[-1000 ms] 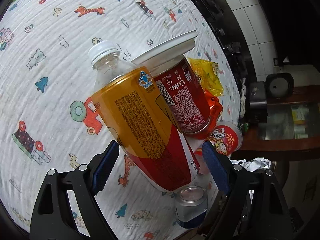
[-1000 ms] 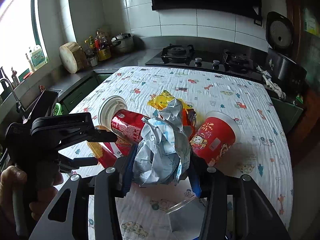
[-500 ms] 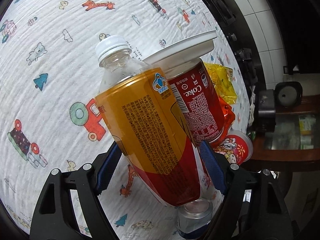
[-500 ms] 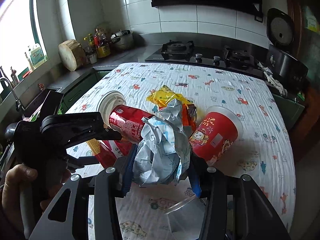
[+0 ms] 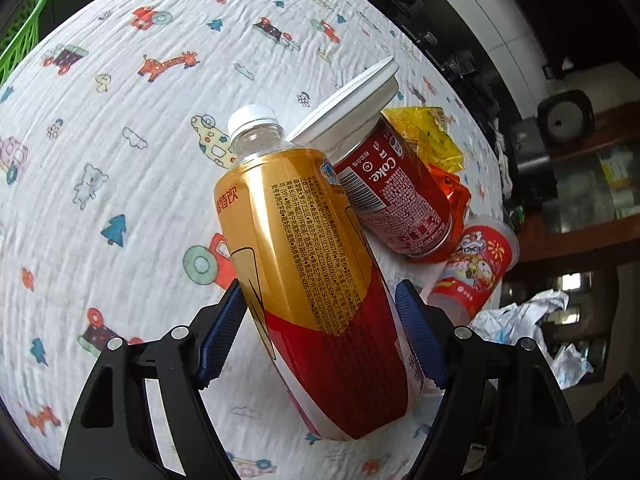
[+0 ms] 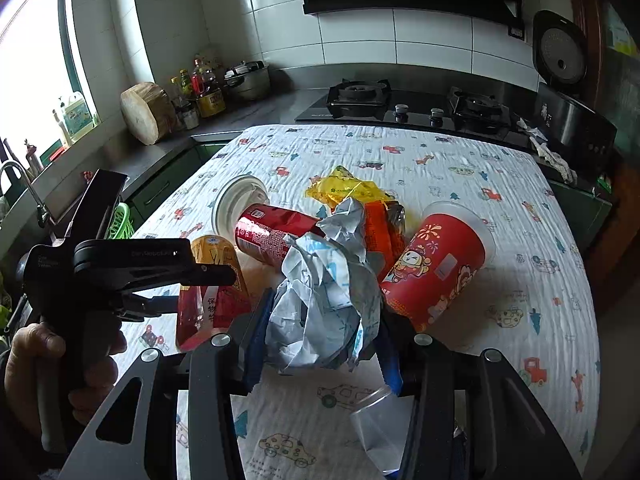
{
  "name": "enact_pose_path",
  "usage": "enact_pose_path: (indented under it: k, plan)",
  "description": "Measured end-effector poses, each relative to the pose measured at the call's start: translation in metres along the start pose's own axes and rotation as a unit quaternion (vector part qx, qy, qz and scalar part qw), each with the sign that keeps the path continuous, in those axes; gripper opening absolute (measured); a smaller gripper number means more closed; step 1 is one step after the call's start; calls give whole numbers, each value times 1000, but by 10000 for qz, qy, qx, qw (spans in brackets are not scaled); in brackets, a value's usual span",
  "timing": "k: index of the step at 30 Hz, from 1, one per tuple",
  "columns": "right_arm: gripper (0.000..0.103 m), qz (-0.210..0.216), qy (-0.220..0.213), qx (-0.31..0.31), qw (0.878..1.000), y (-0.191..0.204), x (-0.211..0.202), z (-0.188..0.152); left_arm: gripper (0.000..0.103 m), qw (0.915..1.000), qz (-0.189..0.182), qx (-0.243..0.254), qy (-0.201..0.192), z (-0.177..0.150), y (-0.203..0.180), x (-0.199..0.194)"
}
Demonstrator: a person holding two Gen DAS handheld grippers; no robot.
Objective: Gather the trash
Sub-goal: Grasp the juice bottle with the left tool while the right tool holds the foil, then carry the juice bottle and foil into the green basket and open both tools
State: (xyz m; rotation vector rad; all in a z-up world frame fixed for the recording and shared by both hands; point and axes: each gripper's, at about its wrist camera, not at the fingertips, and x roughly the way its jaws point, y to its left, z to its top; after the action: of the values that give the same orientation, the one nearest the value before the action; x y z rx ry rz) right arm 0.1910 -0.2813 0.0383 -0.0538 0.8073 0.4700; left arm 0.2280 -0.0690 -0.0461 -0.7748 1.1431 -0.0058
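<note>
My left gripper [image 5: 320,332] is shut on a plastic drink bottle [image 5: 304,264] with a gold and red label and a white cap, held just above the patterned cloth; the bottle also shows in the right wrist view [image 6: 212,280]. My right gripper [image 6: 320,344] is shut on a crumpled white and blue paper wad [image 6: 324,300]. Behind them a red Coke can [image 6: 276,232] lies under a white lid [image 6: 232,208], with yellow and orange wrappers [image 6: 352,196] and a red paper cup [image 6: 436,268] on its side.
A clear plastic cup [image 6: 380,428] lies by the table's front edge under my right gripper. A gas stove [image 6: 404,104] and a rice cooker [image 6: 568,92] stand beyond the table. A green basket [image 6: 120,224] and a sink lie at the left.
My left gripper has closed onto the bottle and lifted it, turning a little. My right gripper holds the paper wad steady, drifting slightly back from the pile.
</note>
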Motion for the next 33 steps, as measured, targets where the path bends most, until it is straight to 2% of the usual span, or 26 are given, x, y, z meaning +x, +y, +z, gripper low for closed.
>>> enact_pose_path:
  k: [7,14,23,27,33]
  plan:
    - [45,234,75,88,9997,20,7,-6,73,9931,292,1126,174,-3,20,-21]
    - [45,518,214,91,9984,56,26,-12,72,9841,170,1762,163,-1,53,-54]
    - [45,713,333,-100,9968,111,47,-4,69,9832,-91,1821,-104,13,110,-106]
    - [45,806,331,-235,9959,138,54,5,61,9823,-185,1833,-338,24,132,-132]
    - [45,971,335,-398,9939,171,64,17,60,9840,-269,1758,-97,25,157,-130]
